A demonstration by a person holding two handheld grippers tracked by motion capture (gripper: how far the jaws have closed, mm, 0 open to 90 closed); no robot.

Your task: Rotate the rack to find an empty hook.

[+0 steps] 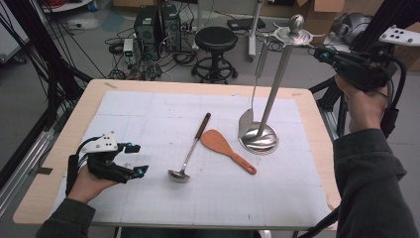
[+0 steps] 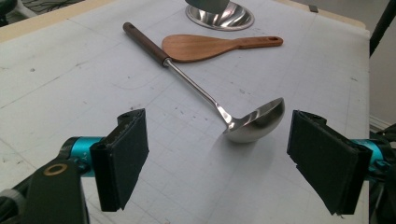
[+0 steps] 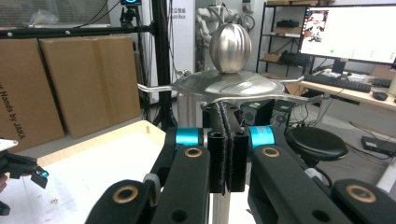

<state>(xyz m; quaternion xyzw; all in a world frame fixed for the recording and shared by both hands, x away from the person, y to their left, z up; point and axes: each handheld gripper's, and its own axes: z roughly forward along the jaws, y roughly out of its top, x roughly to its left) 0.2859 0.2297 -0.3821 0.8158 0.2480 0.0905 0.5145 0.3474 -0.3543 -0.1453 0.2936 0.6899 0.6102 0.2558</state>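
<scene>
While the left gripper [image 1: 140,159] rests low on the mat [image 1: 148,114] with jaws wide, the ladle [image 1: 189,150] lies just ahead, untouched; the right gripper [image 1: 321,53], jaws shut and empty, is raised beside the top of the rack [image 1: 275,84].

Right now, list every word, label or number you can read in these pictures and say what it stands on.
"r Hands by JAKA", running sideways on the cardboard box at the left of the right gripper view; its start is cut off.
White sign on the wall behind the black pole: too blurred to read.
Monitor screen text: too small to read.
</scene>
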